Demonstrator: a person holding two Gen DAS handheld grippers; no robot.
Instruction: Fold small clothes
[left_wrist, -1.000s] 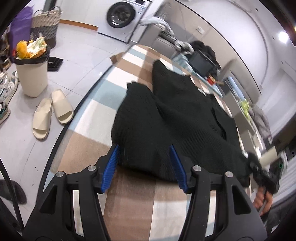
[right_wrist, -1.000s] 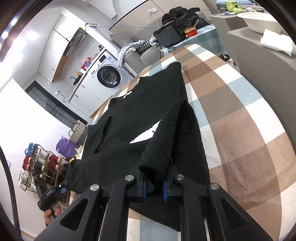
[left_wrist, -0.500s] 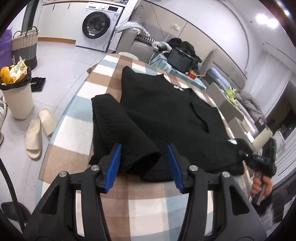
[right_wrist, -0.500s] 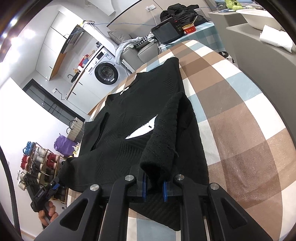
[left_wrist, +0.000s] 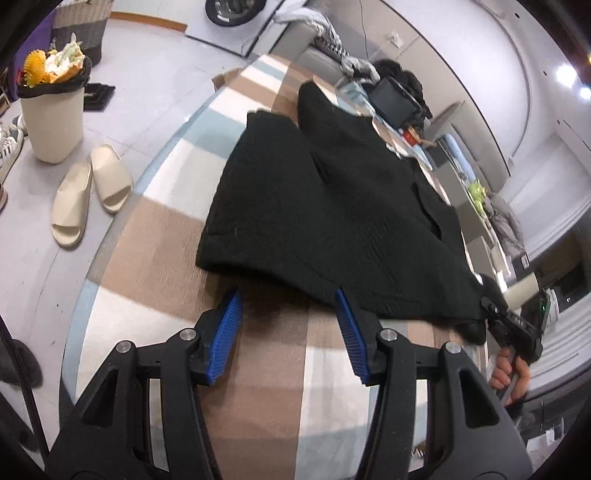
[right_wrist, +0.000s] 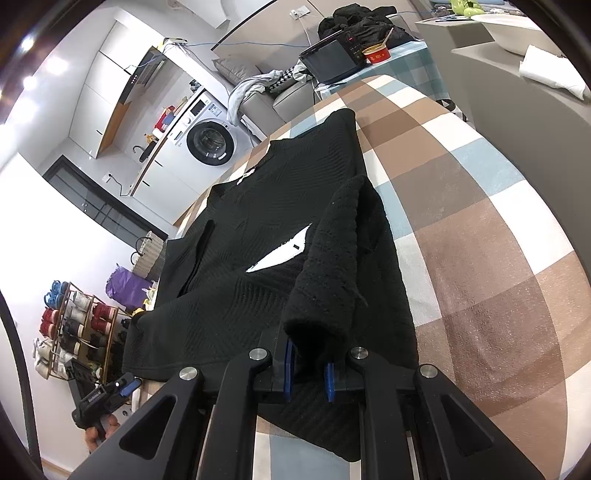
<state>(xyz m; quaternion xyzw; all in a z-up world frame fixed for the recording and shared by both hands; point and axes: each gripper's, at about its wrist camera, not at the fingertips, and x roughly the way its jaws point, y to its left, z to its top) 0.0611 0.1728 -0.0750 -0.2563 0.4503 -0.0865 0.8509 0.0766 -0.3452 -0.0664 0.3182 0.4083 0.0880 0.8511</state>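
A black knit sweater (left_wrist: 332, 206) lies spread on the checked tablecloth (left_wrist: 155, 266). Its near sleeve is folded over the body. My left gripper (left_wrist: 287, 297) is open just short of the sweater's near edge, and nothing sits between its blue pads (left_wrist: 225, 332). In the right wrist view my right gripper (right_wrist: 308, 363) is shut on the cuff of the other sleeve (right_wrist: 332, 266). That sleeve rises in a ridge over the sweater (right_wrist: 240, 240), beside a white label (right_wrist: 280, 254). A hand carries each gripper in the opposite view: the right gripper (left_wrist: 513, 325), the left gripper (right_wrist: 107, 395).
The table edge (left_wrist: 110, 236) drops to a floor with a full bin (left_wrist: 51, 114) and pale slippers (left_wrist: 88, 192). Behind the table stand a washing machine (right_wrist: 210, 142), a shoe rack (right_wrist: 70, 332) and a side table with a screen device (right_wrist: 332, 59).
The fold of sleeve that sat between my left pads now lies on the sweater, and my left gripper has drawn back off it. My right gripper keeps its grip and has not moved.
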